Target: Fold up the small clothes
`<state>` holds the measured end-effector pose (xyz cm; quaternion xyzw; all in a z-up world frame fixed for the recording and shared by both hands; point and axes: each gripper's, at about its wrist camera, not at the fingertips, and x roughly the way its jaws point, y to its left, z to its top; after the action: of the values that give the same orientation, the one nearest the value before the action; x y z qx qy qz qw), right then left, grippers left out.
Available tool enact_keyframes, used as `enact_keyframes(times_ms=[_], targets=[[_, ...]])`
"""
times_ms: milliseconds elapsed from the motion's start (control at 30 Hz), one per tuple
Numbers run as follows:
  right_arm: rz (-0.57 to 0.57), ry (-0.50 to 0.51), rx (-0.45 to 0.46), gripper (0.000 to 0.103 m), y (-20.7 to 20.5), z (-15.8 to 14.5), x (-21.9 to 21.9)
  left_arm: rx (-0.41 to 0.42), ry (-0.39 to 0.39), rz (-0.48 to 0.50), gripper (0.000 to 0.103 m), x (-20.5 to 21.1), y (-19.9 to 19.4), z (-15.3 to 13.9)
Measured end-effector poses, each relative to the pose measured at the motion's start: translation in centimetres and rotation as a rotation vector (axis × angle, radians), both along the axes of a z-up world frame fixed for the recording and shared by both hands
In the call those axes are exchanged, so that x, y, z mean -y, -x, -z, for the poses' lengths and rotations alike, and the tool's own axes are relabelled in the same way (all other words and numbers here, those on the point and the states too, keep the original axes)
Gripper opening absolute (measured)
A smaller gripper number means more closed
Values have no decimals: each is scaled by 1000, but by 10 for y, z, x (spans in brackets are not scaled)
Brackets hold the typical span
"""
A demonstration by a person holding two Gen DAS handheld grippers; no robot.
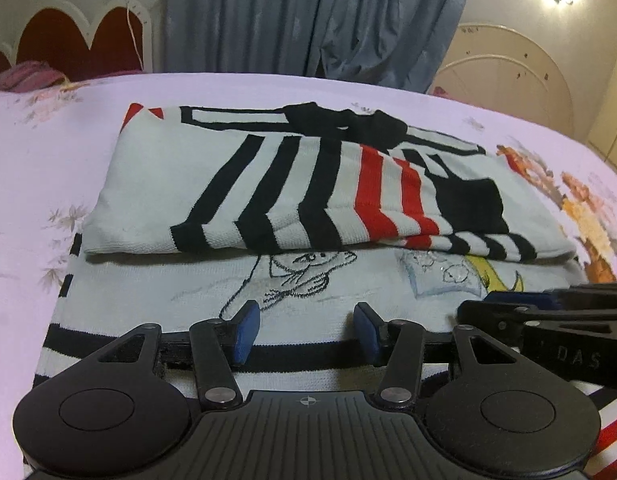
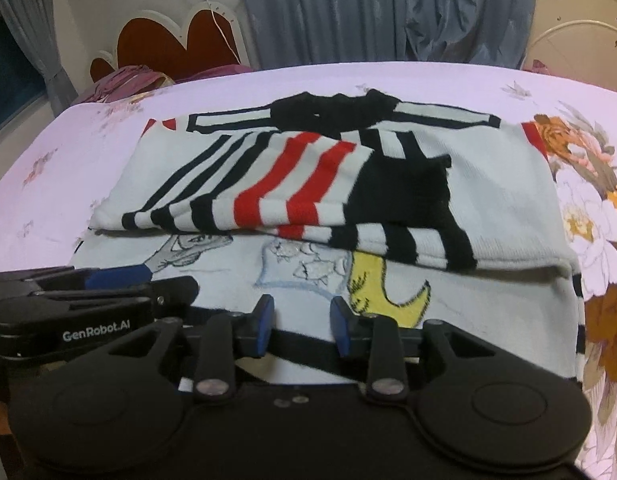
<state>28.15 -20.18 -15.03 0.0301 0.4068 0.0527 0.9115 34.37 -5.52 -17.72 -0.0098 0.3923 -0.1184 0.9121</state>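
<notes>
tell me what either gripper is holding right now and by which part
Nothing is held. The left gripper and right gripper are both open above the striped sweater, near its bottom hem.

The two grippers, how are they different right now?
The left gripper sits over the sketched drawing on the sweater; the right gripper sits by the yellow moon. The left's fingers gape wider than the right's. Both are open, holding nothing, at the near hem.
</notes>
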Motion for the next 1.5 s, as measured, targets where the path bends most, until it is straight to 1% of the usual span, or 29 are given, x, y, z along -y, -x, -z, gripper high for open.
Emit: enact_keyframes(times_ms=[67, 133, 167, 300, 367, 433, 467, 533, 600, 700, 767, 900, 967, 1000, 1067, 1167, 1233, 1300, 1367, 1400, 1433, 1500], targets=[[2, 31, -7, 25, 1, 4, 6, 10, -12, 15, 51, -2, 2, 1], [4, 46, -1, 20, 5, 5, 18, 18, -34, 33, 51, -7, 5, 1], [12, 48, -1, 20, 8, 4, 26, 18, -39, 35, 51, -10, 6, 1], [54, 81, 4, 20, 26, 5, 60, 5, -55, -4, 51, -30, 13, 2], [69, 61, 11, 19, 36, 5, 78, 4, -59, -28, 51, -41, 18, 3], [76, 60, 7, 19, 41, 4, 84, -3, -69, -50, 51, -46, 22, 1], [79, 58, 3, 20, 41, 1, 83, -11, -73, -64, 51, -46, 24, -1], [70, 20, 15, 29, 42, -7, 76, -27, -55, -81, 51, -42, 29, -8], [28, -17, 33, 29, 44, -13, 62, -25, -24, -64, 51, -35, 37, -14], [-71, -38, 36, 29, 44, -17, 28, -4, -16, -9, 51, -18, 50, -23], [-120, -41, 32, 28, 45, -15, 9, -10, -8, 13, 51, -9, 54, -23], [-160, -47, 14, 28, 50, -8, -15, -33, -14, 29, 51, -3, 60, -18], [-163, -25, 7, 28, 53, -4, -20, -47, -50, 45, 51, -5, 63, -12], [-162, 8, 0, 27, 55, 0, -23, -48, -63, 54, 51, -7, 66, -9], [-149, 41, -7, 27, 59, 6, -21, -36, -78, 64, 51, -17, 72, -8], [-100, 104, 7, 25, 74, 7, -9, -34, -84, 65, 51, -37, 83, -7], [-49, 136, 5, 25, 86, 7, 3, -38, -69, 50, 51, -56, 91, -7], [-4, 135, -6, 25, 98, 7, 13, -37, -57, 41, 51, -69, 97, -6], [25, 151, -16, 26, 107, 3, 12, -37, -58, 32, 51, -75, 104, -8], [36, 140, -14, 29, 110, -1, 9, -37, -56, 31, 51, -75, 107, -10], [34, 107, -5, 31, 115, -5, 3, -36, -43, 37, 51, -73, 111, -13], [20, 68, 0, 30, 124, -8, -12, -38, -2, 53, 51, -70, 117, -16]])
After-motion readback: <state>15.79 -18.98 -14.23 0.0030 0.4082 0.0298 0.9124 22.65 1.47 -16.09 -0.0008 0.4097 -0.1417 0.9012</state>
